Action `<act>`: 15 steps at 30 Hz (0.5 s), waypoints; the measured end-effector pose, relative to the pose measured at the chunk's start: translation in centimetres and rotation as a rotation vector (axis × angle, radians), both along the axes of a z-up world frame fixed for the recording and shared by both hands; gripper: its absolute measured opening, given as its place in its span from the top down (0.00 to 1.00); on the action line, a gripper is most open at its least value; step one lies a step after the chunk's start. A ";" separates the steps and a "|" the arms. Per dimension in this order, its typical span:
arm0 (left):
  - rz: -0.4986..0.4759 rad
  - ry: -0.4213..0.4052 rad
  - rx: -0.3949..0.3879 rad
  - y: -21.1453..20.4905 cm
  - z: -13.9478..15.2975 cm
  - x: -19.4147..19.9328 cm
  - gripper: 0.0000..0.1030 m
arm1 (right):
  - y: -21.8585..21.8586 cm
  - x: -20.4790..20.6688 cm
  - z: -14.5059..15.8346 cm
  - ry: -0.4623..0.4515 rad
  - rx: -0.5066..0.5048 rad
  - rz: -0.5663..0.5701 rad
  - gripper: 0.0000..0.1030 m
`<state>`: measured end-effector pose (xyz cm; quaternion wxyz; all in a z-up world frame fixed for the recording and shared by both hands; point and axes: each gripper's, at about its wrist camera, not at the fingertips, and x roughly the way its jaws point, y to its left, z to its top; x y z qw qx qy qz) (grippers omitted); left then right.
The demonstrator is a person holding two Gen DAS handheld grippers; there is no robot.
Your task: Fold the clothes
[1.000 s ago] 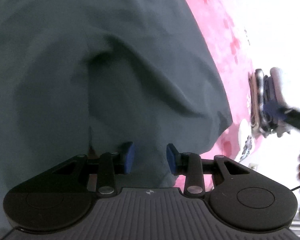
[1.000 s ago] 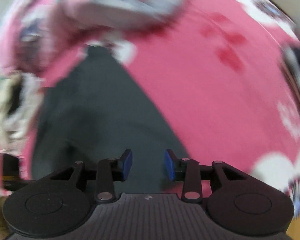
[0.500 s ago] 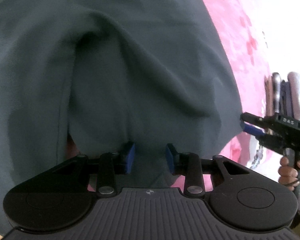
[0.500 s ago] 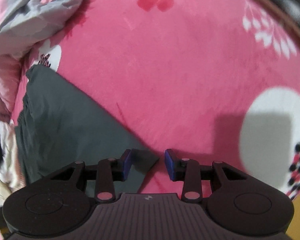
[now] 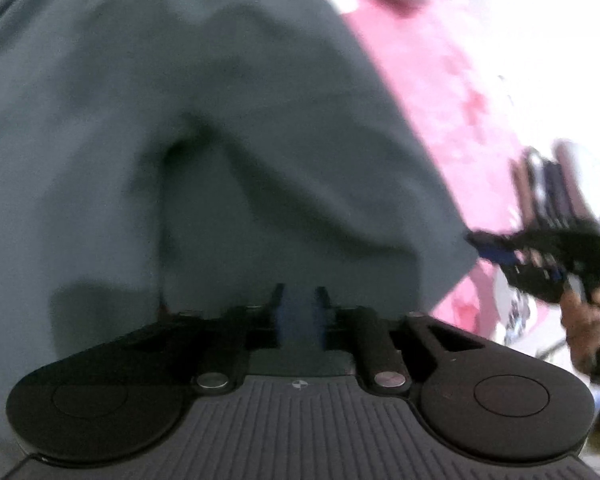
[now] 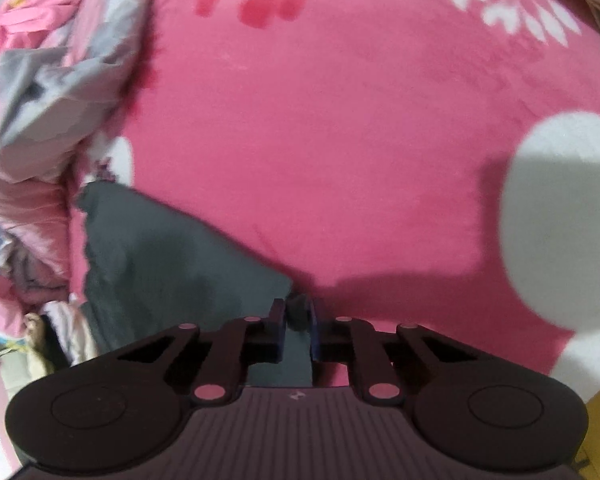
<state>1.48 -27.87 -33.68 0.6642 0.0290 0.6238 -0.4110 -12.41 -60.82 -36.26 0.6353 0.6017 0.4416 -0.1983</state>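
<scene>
dark grey garment (image 5: 228, 128) fills your left view, its corner at lower centre of your right view, lying on the pink blanket (image 6: 340, 128) | your left gripper (image 5: 299, 312) is pinched tight on its near edge | your right gripper (image 6: 298, 320) is clamped on the corner | crumpled bedding (image 6: 52, 80) upper left

dark grey garment (image 5: 228, 128), rumpled, on pink blanket (image 6: 340, 128)

Blurry, fisheye-bent frames; blown-out glare upper right in left view.
</scene>
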 end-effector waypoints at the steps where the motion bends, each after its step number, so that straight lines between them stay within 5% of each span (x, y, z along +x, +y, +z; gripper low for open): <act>1: -0.046 -0.019 -0.030 -0.6 0.3 -0.2 0.74 | 0.2 0.2 0.4 -0.025 0.003 0.002 0.90; 8: -0.363 -0.043 -0.225 -7.3 0.1 -2.0 0.55 | 2.3 2.7 2.1 -0.142 0.009 0.022 0.94; 15: -0.535 -0.103 -0.225 -11.4 -1.1 -4.3 0.54 | 3.6 3.1 3.8 -0.166 -0.056 0.002 0.93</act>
